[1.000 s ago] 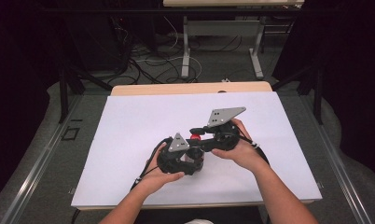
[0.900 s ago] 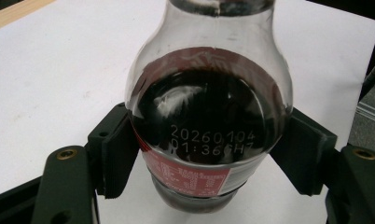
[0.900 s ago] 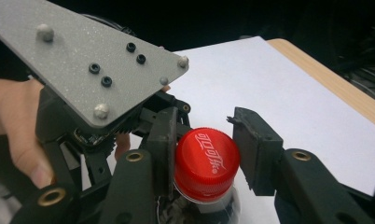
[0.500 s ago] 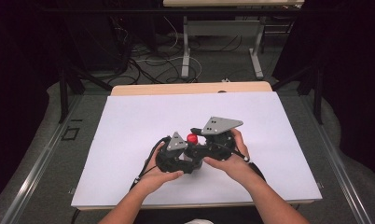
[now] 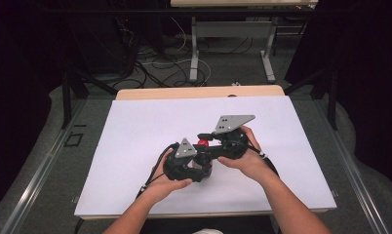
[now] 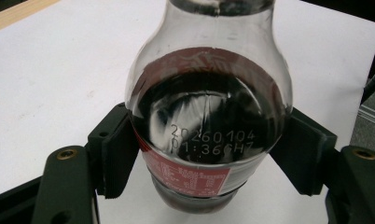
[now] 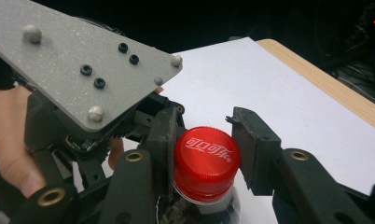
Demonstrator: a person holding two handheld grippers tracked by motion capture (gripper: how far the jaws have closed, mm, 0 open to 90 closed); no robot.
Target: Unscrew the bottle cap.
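A clear bottle of dark cola (image 6: 209, 116) with a red label leans over the white sheet. My left gripper (image 6: 209, 154) is shut on its body, one pad on each side. In the high view the left gripper (image 5: 194, 165) sits at the sheet's middle front, with the red cap (image 5: 202, 143) just above it. My right gripper (image 7: 204, 140) has just been closing, and its pads now press the red cap (image 7: 206, 158) from both sides. The right gripper (image 5: 207, 142) reaches in from the right in the high view.
The white sheet (image 5: 135, 136) covers a wooden table whose far edge (image 5: 184, 92) shows. The left gripper's grey three-cornered plate (image 7: 78, 60) and a hand stand close to the left of the cap. Table legs and cables (image 5: 150, 63) lie on the floor beyond.
The right gripper's grey plate swung down and left over the cap, then came back up to the right. The left hand and the bottle stayed put.
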